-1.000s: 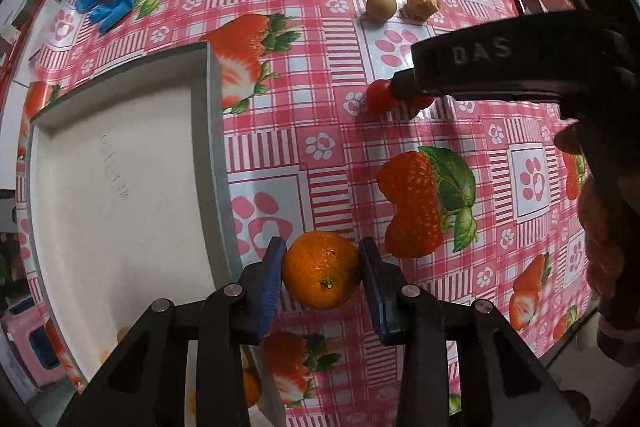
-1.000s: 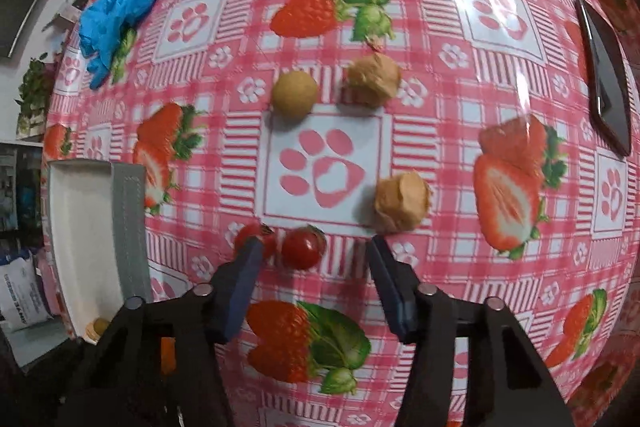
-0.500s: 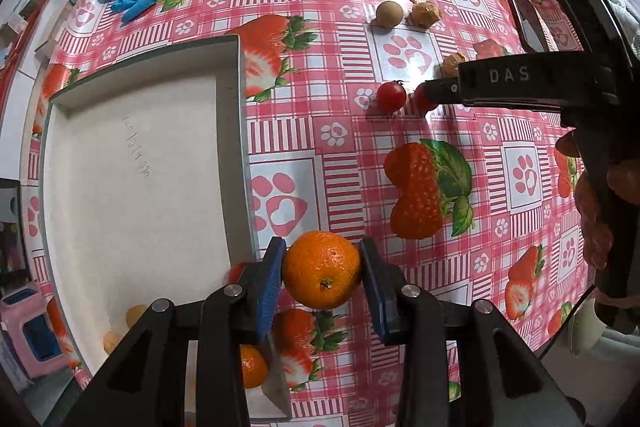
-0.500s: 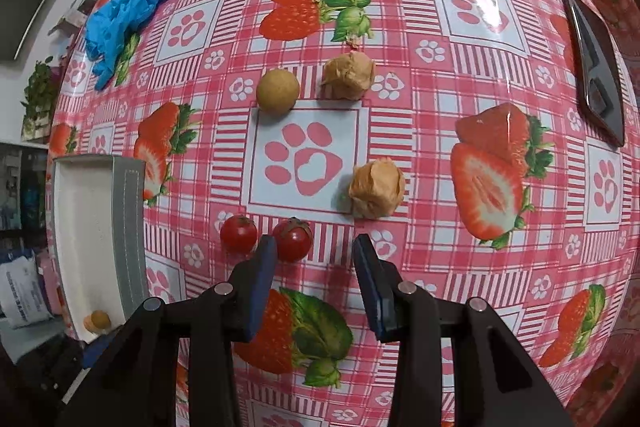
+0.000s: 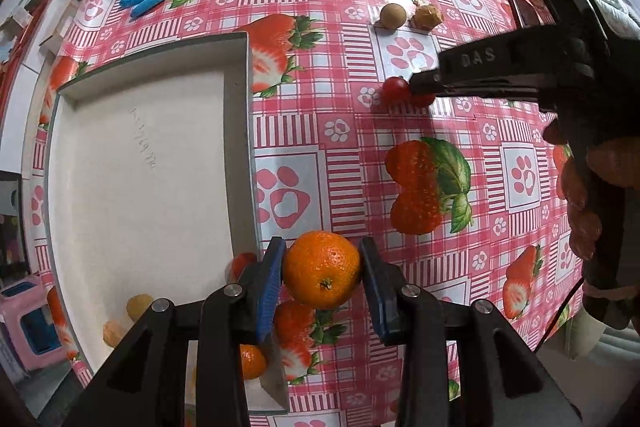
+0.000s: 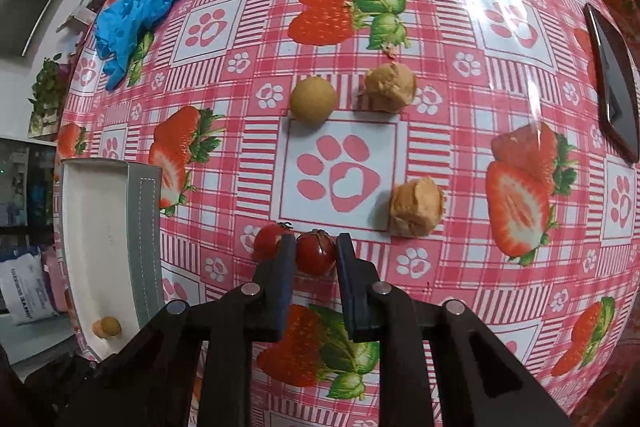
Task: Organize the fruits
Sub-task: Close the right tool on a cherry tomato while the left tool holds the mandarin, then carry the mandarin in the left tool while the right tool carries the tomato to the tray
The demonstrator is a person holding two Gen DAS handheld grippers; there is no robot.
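Note:
My left gripper [image 5: 322, 269] is shut on an orange [image 5: 322, 270] and holds it above the table, beside the right wall of the white tray [image 5: 140, 163]. The tray holds small tan fruits [image 5: 138, 305] and another orange [image 5: 252, 361] at its near end. My right gripper [image 6: 316, 253] is closed around a cherry tomato [image 6: 316, 253] on the table; a second cherry tomato [image 6: 269, 239] lies just outside its left finger. In the left wrist view the right gripper [image 5: 424, 87] reaches in from the right over the tomatoes [image 5: 394, 87].
A round brown fruit [image 6: 313, 100] and two tan lumpy fruits [image 6: 390, 87] [image 6: 416, 207] lie on the strawberry tablecloth beyond the right gripper. A blue glove [image 6: 144, 7] lies far left. A dark phone [image 6: 612, 87] lies at the right edge. The tray [image 6: 108, 239] is at left.
My left gripper has lifted the orange higher, so more of the tray shows. My right gripper has moved forward and closed on the right cherry tomato.

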